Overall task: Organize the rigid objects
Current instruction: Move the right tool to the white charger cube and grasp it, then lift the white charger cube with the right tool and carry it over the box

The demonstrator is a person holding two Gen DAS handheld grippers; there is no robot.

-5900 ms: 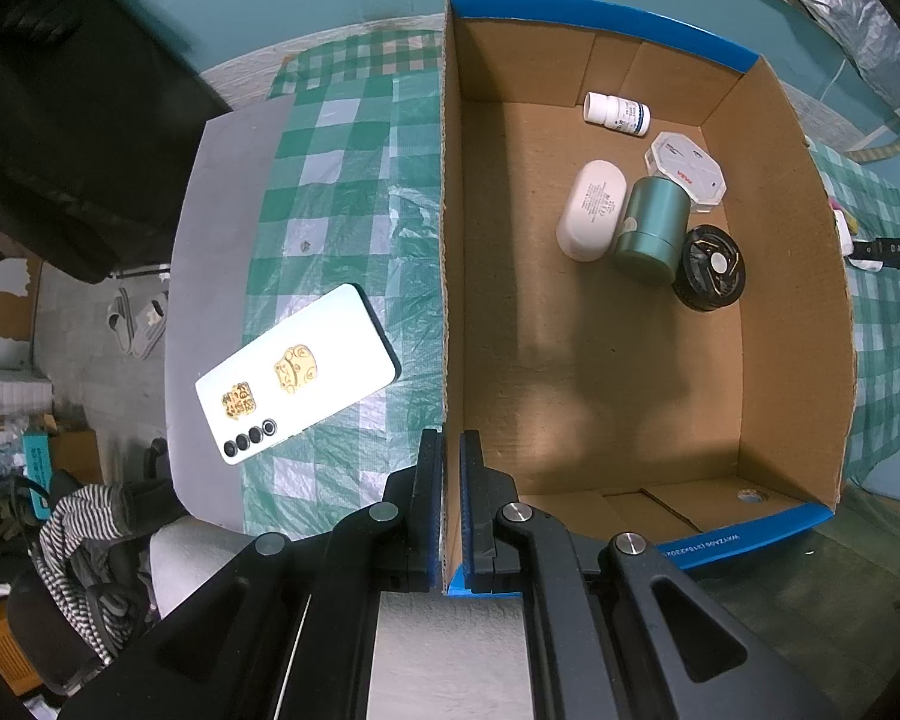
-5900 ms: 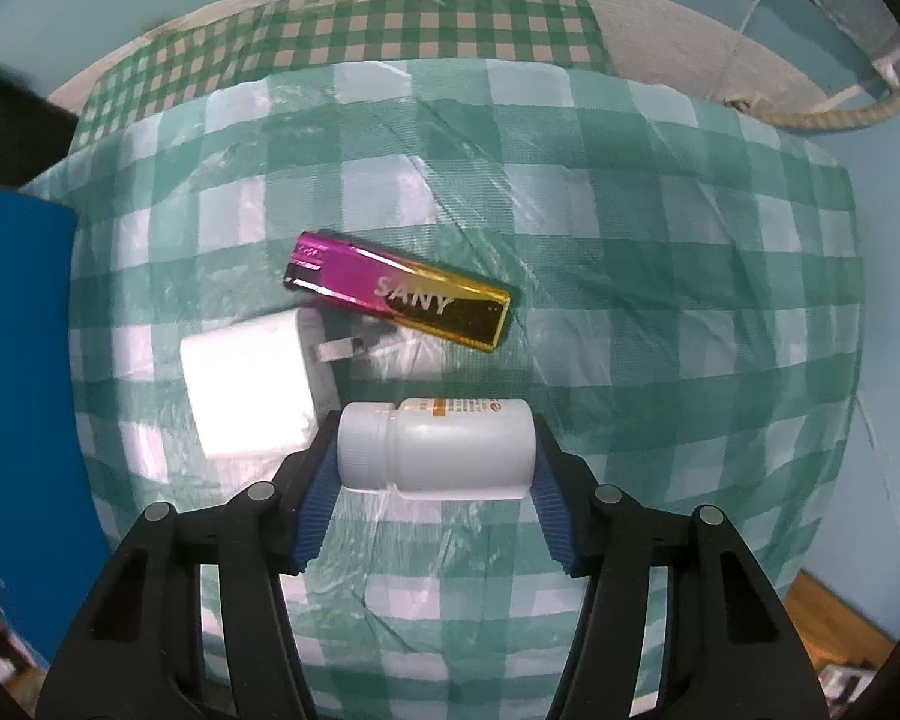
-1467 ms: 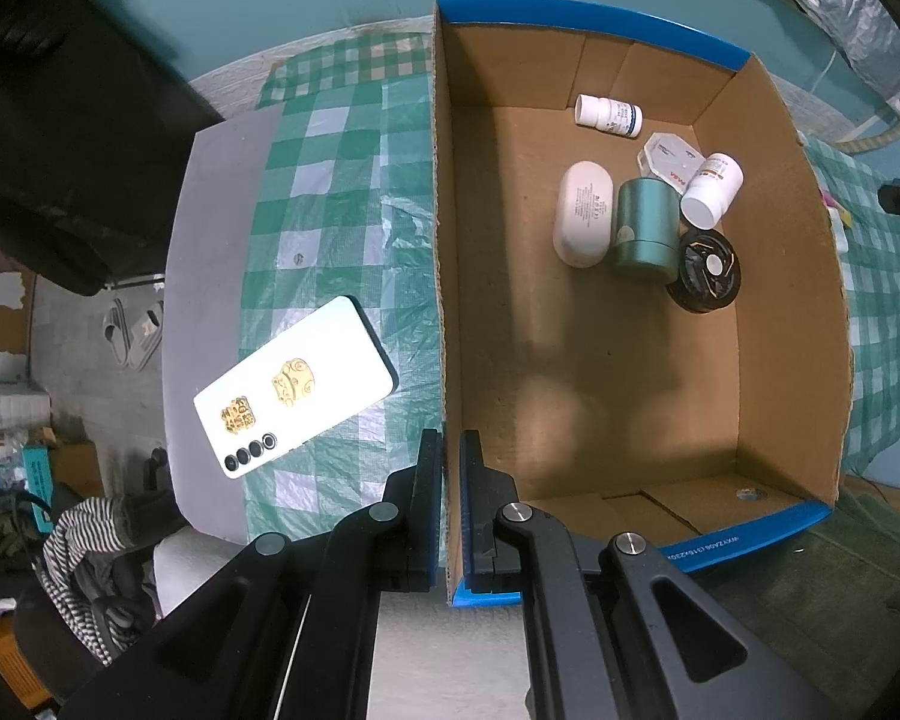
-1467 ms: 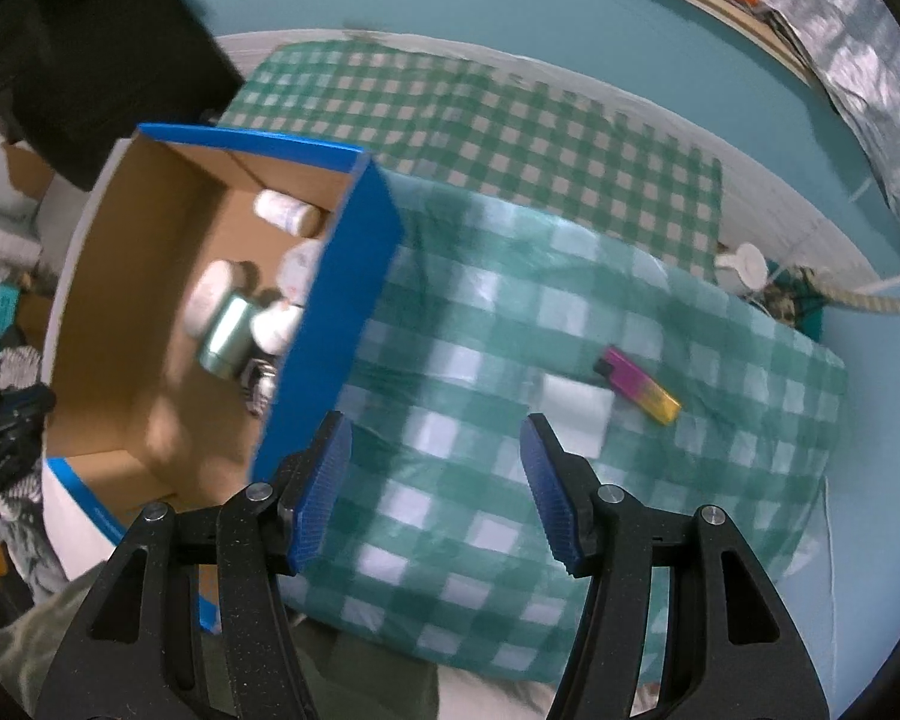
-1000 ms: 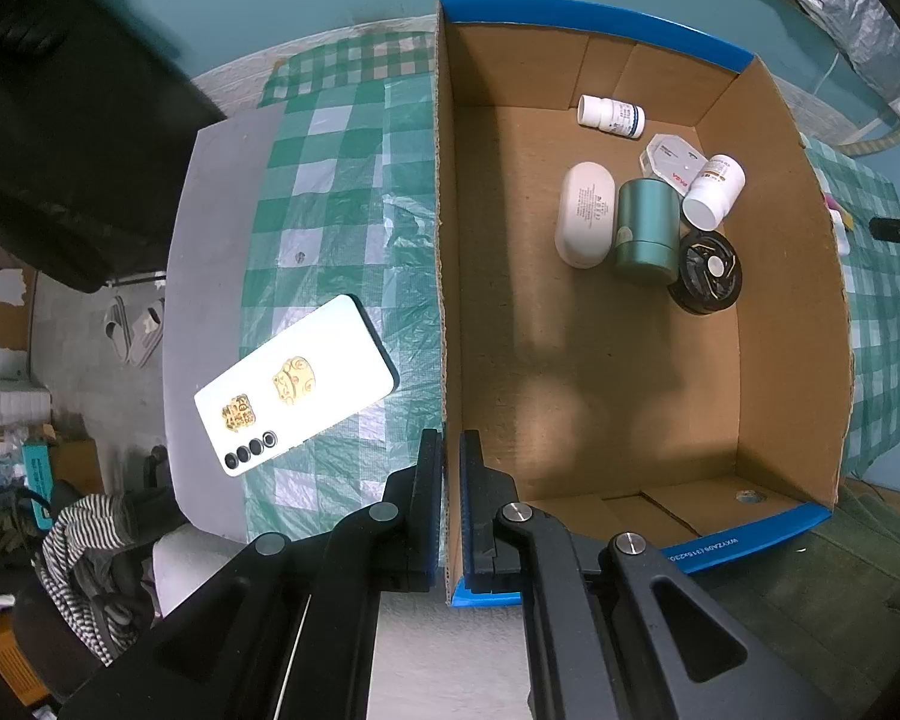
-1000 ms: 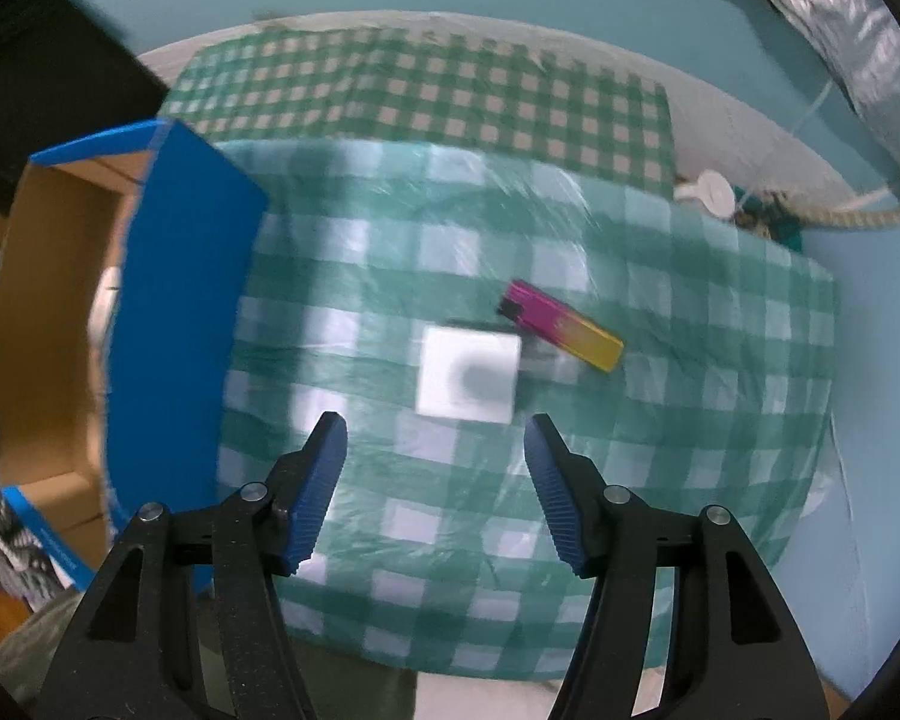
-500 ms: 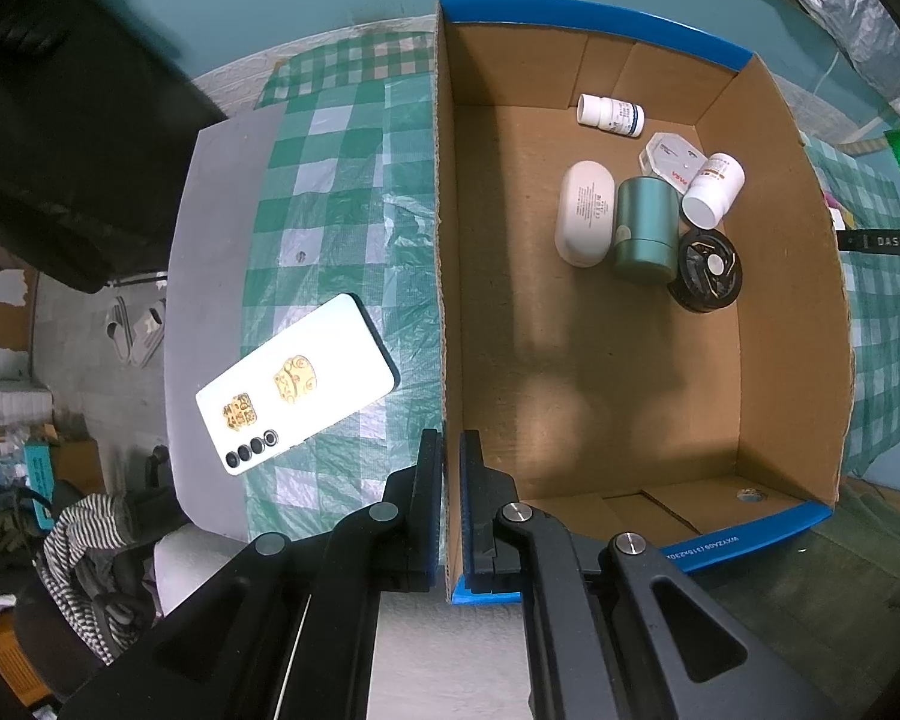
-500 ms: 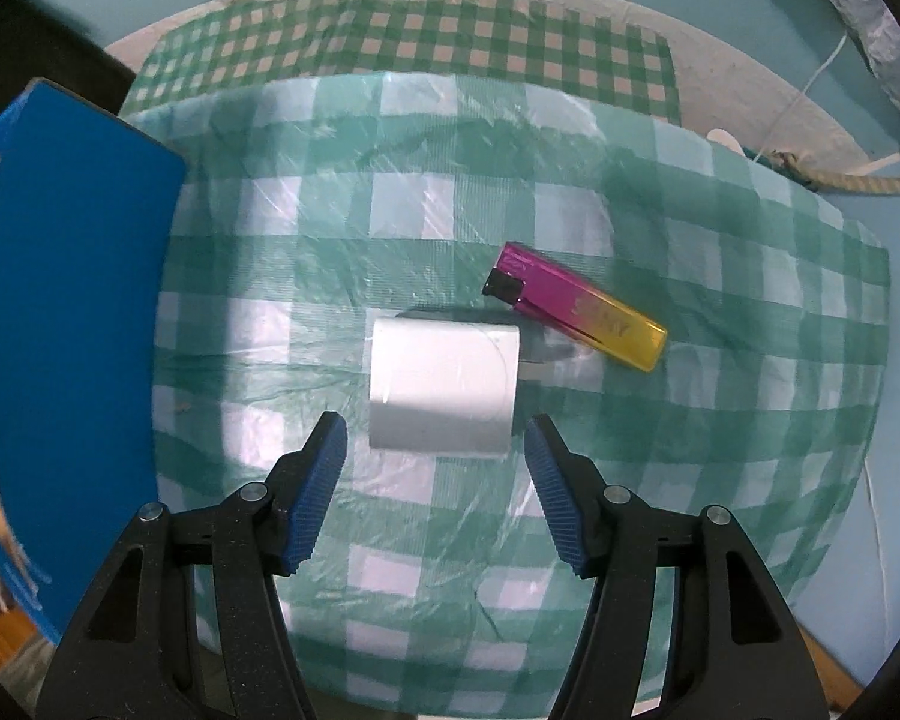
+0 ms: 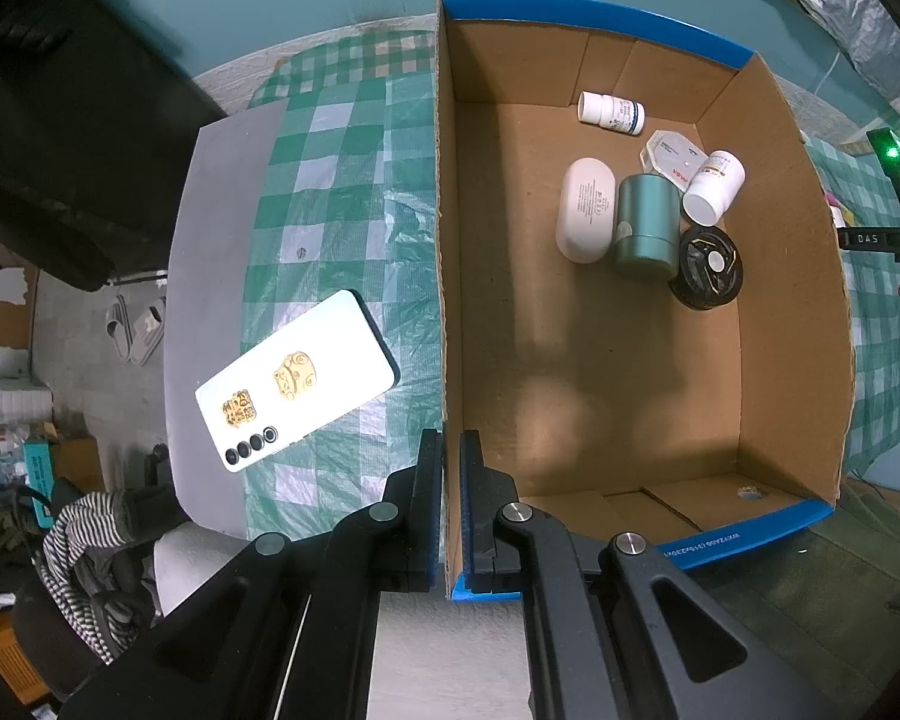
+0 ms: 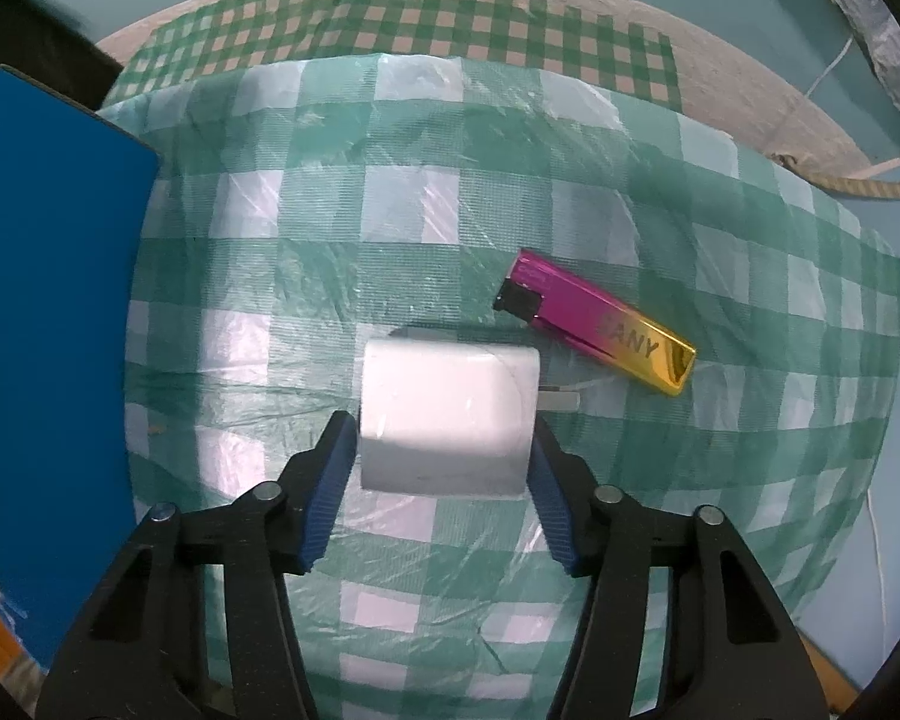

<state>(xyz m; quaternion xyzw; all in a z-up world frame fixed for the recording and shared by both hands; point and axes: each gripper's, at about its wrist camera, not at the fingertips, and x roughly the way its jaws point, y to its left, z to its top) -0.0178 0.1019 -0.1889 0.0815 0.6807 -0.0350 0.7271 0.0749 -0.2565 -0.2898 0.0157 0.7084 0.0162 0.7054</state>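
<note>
Six items already in cardboard box [image 9: 768, 276], newest a white pill bottle [image 9: 713, 186]. Left gripper [image 9: 445, 510] pinched tight on box wall. Left out: white charger [image 10: 447, 417], pink-gold lighter [image 10: 597, 330], phone [image 9: 297, 381]. Right gripper [image 10: 438, 474], carrying that bottle seconds ago, now straddles charger, jaws wide, not yet squeezing.

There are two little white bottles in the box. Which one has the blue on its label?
The bottle with the blue label is the one lying by the box's far wall. The other white bottle shows orange print and leans beside the green canister.
</note>
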